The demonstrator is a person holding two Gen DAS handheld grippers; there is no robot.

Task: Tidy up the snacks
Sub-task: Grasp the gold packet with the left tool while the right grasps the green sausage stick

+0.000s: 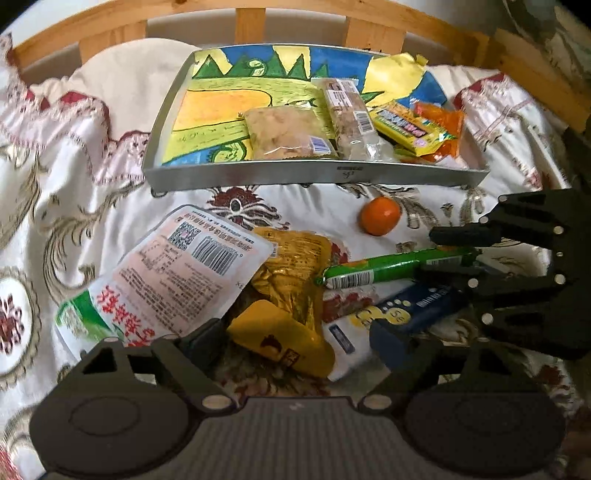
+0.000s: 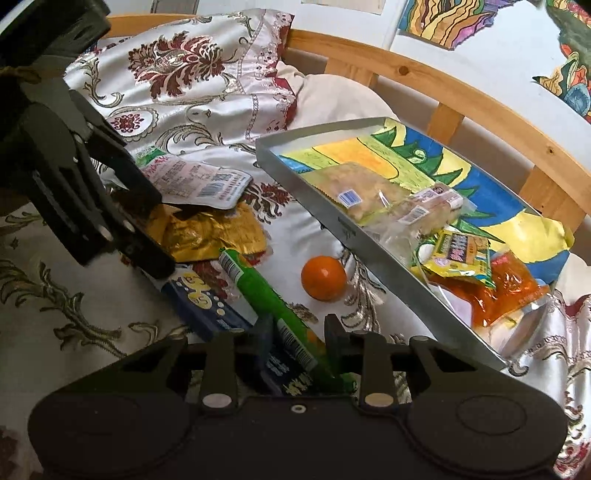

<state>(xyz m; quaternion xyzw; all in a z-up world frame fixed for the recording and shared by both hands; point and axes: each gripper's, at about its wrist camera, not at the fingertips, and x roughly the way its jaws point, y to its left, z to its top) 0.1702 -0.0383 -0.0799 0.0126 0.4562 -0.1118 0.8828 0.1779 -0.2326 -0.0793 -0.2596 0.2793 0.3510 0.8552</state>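
Observation:
A metal tray (image 1: 314, 173) lined with a colourful drawing stands on the bedspread and holds several snack packets. In front of it lie loose snacks: a pink-and-white packet (image 1: 173, 269), a gold foil packet (image 1: 291, 266), a yellow packet (image 1: 280, 336), a blue box (image 1: 402, 314), a green sausage stick (image 1: 388, 267) and an orange (image 1: 380, 216). My right gripper (image 2: 299, 332) is shut on the green sausage stick (image 2: 269, 295); it also shows in the left wrist view (image 1: 439, 251). My left gripper (image 1: 299, 339) is open around the yellow packet, and appears in the right wrist view (image 2: 159, 225).
A wooden bed rail (image 1: 258, 14) curves behind the tray. A patterned pillow (image 2: 184, 74) lies at the back left. Painted pictures (image 2: 454, 22) hang on the wall. The orange (image 2: 323, 277) lies between the pile and the tray wall (image 2: 369, 243).

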